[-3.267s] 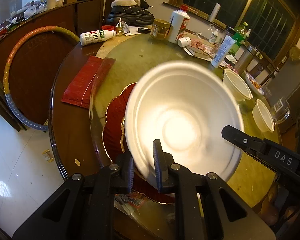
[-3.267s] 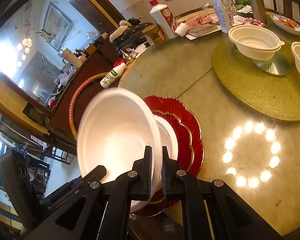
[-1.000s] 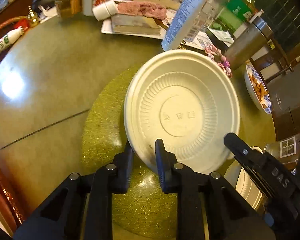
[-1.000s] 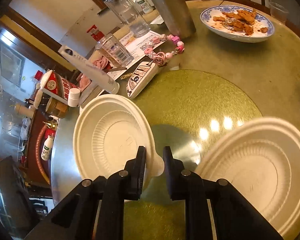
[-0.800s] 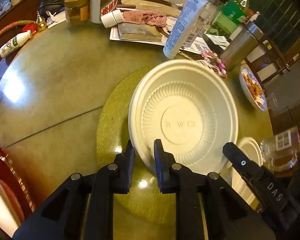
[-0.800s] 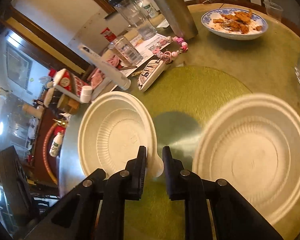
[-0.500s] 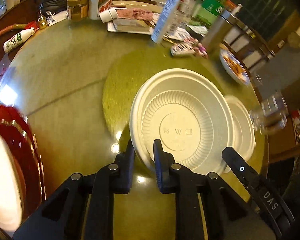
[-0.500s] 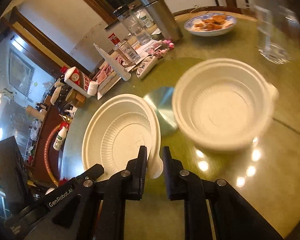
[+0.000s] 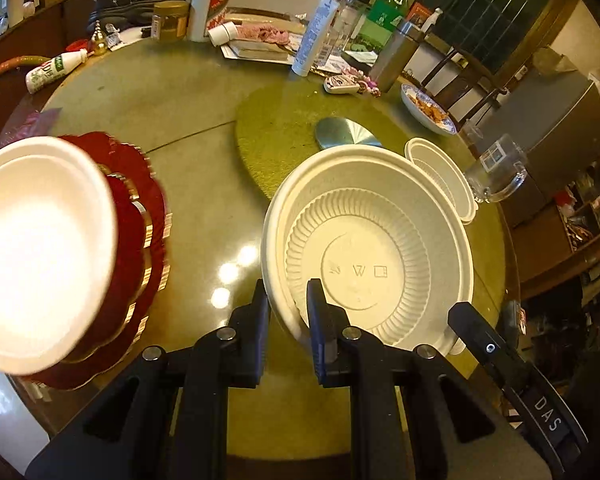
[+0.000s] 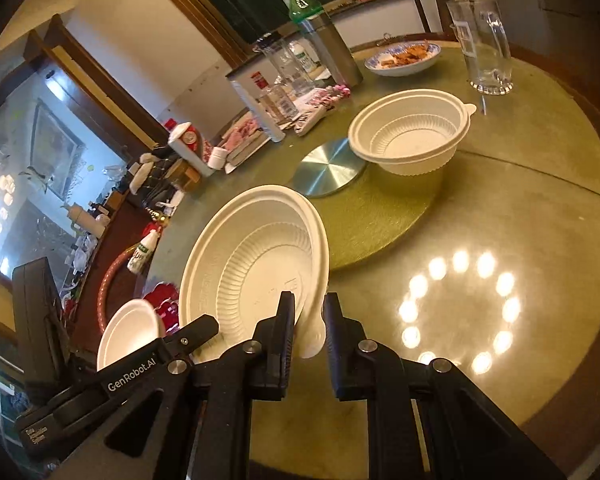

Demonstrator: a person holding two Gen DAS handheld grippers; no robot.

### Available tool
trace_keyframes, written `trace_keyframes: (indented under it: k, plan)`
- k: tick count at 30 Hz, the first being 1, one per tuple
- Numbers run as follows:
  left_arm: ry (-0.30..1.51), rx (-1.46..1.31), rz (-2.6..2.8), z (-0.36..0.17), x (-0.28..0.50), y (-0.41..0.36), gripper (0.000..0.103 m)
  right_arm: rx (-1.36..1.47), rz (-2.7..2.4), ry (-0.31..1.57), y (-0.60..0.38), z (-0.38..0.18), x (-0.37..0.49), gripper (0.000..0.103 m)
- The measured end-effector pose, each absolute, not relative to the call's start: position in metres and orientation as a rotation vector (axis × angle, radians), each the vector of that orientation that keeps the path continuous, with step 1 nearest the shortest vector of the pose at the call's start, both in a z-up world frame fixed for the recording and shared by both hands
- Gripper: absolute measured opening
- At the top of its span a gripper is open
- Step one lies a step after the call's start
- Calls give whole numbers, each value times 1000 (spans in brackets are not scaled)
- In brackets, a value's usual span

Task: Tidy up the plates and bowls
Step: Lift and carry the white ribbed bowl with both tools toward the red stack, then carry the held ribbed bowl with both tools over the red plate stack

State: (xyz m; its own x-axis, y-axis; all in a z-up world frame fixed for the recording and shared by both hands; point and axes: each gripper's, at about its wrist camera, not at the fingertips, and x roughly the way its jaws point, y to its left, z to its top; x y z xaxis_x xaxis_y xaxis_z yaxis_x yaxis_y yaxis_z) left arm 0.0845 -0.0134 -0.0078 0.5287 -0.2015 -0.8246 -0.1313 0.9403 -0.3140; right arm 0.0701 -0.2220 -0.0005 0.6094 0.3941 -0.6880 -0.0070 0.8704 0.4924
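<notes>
A white ribbed disposable bowl (image 9: 374, 256), round with a flat embossed base and a small rim tab, is held tilted above the glossy green bench (image 9: 172, 112). Its rim is pinched by the left tool (image 9: 286, 316) and, on the tab side, by the right tool (image 10: 309, 330). A matching bowl (image 10: 410, 136) sits on the textured round mat (image 10: 380, 216). Scalloped red plates (image 9: 140, 208) lie stacked under a smooth white plate (image 9: 40, 248).

Black plastic left tongs (image 9: 287, 312) with blue-edged fingers, silver screws, right tongs (image 10: 308, 322) alike, white "GenRobot.AI" lettering
</notes>
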Motion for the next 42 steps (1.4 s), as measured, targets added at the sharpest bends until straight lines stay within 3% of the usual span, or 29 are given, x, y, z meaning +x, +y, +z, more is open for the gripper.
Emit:
trace_keyframes:
  k: [42]
  plan:
    - [951, -226, -76, -32, 26, -9, 16, 439, 211, 903, -201, -33, 20, 15]
